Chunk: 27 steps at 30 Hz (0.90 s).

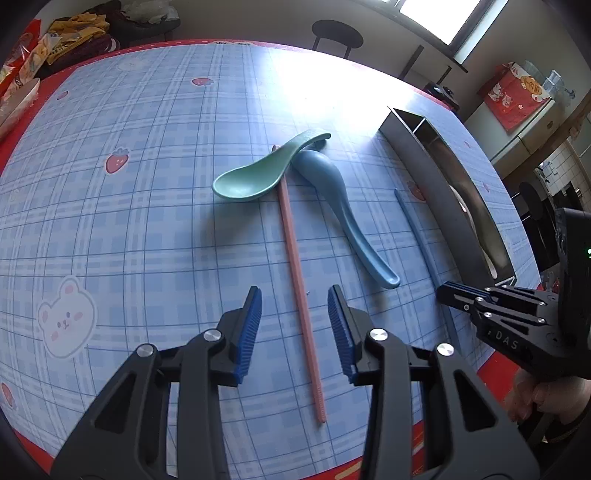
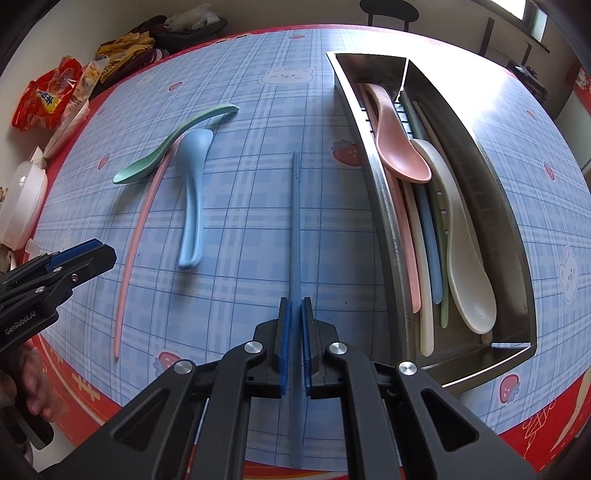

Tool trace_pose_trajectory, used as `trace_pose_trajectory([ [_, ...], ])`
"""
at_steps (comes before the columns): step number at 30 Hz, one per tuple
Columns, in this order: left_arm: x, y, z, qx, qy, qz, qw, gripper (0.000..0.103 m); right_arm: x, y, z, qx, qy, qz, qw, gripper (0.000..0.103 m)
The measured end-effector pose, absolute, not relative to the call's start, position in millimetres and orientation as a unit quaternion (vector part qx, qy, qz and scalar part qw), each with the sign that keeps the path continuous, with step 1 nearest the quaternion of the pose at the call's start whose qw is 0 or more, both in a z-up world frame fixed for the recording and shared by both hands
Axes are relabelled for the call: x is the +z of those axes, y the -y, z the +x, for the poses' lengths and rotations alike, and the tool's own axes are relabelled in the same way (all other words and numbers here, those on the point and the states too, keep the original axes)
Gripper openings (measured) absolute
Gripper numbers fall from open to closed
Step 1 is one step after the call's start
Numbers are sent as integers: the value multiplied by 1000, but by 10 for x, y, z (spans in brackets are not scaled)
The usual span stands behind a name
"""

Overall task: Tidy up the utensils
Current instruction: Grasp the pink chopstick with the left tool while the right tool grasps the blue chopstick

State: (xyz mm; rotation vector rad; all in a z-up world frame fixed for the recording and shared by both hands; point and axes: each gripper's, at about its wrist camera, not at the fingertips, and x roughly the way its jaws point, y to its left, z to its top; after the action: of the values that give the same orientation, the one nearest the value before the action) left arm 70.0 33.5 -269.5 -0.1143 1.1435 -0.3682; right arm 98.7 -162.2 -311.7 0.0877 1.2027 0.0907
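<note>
A pink chopstick (image 1: 291,251) lies on the checked tablecloth and runs between the fingers of my left gripper (image 1: 294,295), which is open; the pads stand clear of it on both sides. A green spoon (image 1: 251,177) rests across the chopstick's far end, with a blue spoon (image 1: 332,192) beside it. My right gripper (image 2: 295,304) is shut on a blue chopstick (image 2: 295,206) that lies flat on the cloth, left of the metal tray (image 2: 517,240). The right wrist view also shows the left gripper (image 2: 99,254) over the pink chopstick (image 2: 136,229).
The tray holds a pink spoon (image 2: 395,144), a cream spoon (image 2: 465,258) and several chopsticks. Snack bags (image 2: 55,96) and a white container (image 2: 22,199) sit at the table's left edge. A dark stool (image 1: 336,33) stands beyond the far edge.
</note>
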Motion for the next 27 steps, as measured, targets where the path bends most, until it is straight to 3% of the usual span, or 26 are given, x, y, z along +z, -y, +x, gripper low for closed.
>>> trace_pose_trajectory([
  [7,-2752,-301,952,-161,-537,-64,826,30,-3128,1600,962,47,-564,35,824,7],
  [13,-2816,-108,1067,-161,-537,-25,828,29,-3140,1609,964,53,-563,40,824,7],
  [16,-2823,-42,1059,-154,-534,-6,831,19,-3139,1616,960,55,-563,38,824,7],
  [17,-2831,-39,1050,-153,-536,-5,830,11,-3140,1612,960,56,-563,37,824,7],
  [27,-2845,-163,672,-182,-550,18,815,12,-3131,1619,972,63,-565,37,822,6],
])
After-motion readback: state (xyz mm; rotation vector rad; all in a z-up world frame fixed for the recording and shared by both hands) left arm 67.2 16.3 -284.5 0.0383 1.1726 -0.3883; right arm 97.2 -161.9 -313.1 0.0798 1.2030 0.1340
